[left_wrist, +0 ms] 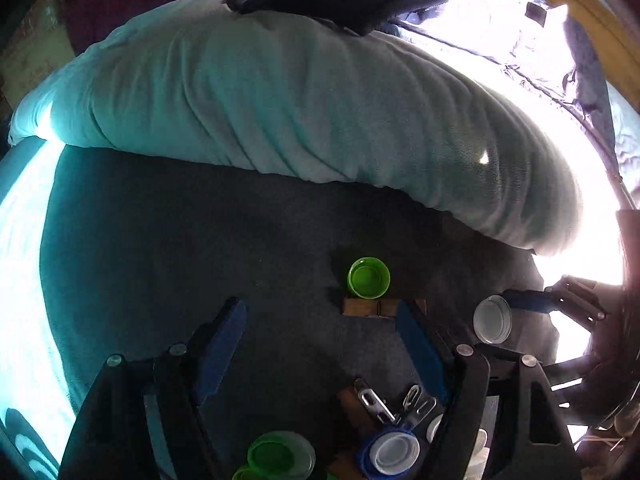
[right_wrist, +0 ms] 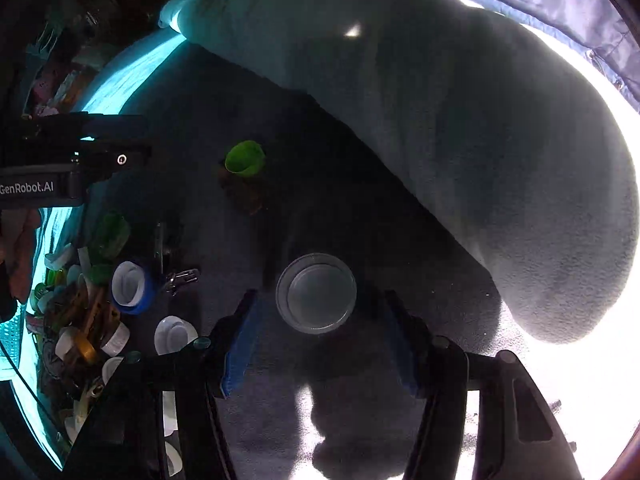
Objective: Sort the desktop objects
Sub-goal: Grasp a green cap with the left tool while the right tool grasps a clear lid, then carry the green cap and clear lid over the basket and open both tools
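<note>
A: While caps are being sorted by colour, it seems, the right gripper point(right_wrist: 320, 344) is held approx. half-wide, nothing gripped; the clear cap point(right_wrist: 316, 293) sits just ahead btwn its fingertips.

B: And the left gripper point(left_wrist: 320, 340) is spread wide, empty, green cap point(left_wrist: 368, 277) just beyond. "GenRobot.AI" is read on it.

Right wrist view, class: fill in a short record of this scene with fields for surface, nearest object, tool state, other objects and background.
surface: dark mat
nearest object: clear lid, lying flat on the mat just ahead of the right tool
tool state: open, fingers apart, nothing held
other objects: green cap farther off; blue-rimmed cap and mixed pile of caps to the left
background: pale folded blanket
</note>
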`<action>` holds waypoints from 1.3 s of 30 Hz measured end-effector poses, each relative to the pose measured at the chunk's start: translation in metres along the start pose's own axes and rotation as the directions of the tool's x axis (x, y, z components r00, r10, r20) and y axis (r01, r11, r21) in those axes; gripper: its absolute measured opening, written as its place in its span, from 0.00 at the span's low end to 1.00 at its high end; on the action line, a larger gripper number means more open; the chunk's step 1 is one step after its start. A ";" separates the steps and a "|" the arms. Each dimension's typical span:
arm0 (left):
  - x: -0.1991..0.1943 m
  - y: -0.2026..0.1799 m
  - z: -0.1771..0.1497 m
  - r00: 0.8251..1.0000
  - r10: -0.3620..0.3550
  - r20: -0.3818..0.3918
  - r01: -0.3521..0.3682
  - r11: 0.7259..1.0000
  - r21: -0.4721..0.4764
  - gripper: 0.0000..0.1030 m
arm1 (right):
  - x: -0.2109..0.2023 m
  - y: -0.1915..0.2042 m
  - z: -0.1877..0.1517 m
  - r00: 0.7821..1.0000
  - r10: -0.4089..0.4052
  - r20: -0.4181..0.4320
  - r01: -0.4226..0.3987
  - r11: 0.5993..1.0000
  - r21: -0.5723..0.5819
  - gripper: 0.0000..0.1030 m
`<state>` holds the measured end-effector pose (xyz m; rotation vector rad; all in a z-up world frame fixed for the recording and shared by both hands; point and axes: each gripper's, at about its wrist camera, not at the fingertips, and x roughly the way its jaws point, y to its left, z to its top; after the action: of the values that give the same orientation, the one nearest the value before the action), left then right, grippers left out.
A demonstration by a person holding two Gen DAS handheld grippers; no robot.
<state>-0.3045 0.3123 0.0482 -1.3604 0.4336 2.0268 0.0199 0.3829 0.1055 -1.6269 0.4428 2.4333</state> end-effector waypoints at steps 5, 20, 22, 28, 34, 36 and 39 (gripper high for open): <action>0.019 -0.015 0.011 1.000 -0.013 0.009 0.012 0.999 0.043 0.77 | -0.004 -0.007 -0.001 1.000 0.017 0.011 -0.017 1.000 0.019 0.37; -0.016 -0.017 0.028 1.000 -0.007 -0.015 0.006 0.999 -0.039 0.30 | -0.070 -0.020 -0.003 0.987 0.111 0.113 -0.123 0.987 0.107 0.37; -0.062 -0.016 0.033 1.000 -0.006 0.017 0.007 0.998 -0.056 0.30 | -0.092 -0.015 0.001 0.985 0.116 0.127 -0.129 0.987 0.100 0.37; -0.229 -0.007 0.008 0.992 0.036 0.120 -0.020 0.991 -0.136 0.29 | -0.182 0.005 0.020 0.969 0.161 0.185 -0.169 0.985 0.028 0.37; -0.375 0.005 -0.056 0.976 0.148 0.158 -0.111 0.969 -0.223 0.29 | -0.284 0.111 0.043 0.933 0.284 0.219 -0.252 0.954 -0.163 0.37; -0.412 0.025 -0.082 0.970 0.192 0.148 -0.147 0.951 -0.273 0.30 | -0.308 0.150 0.050 0.918 0.335 0.211 -0.287 0.931 -0.226 0.37; -0.452 0.053 -0.123 0.958 0.257 0.128 -0.193 0.907 -0.375 0.30 | -0.333 0.206 0.054 0.894 0.409 0.180 -0.344 0.887 -0.310 0.37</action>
<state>-0.1413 0.0508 0.4049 -1.3738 0.1486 2.4897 0.0364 0.2130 0.4617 -1.4122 0.4390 3.0625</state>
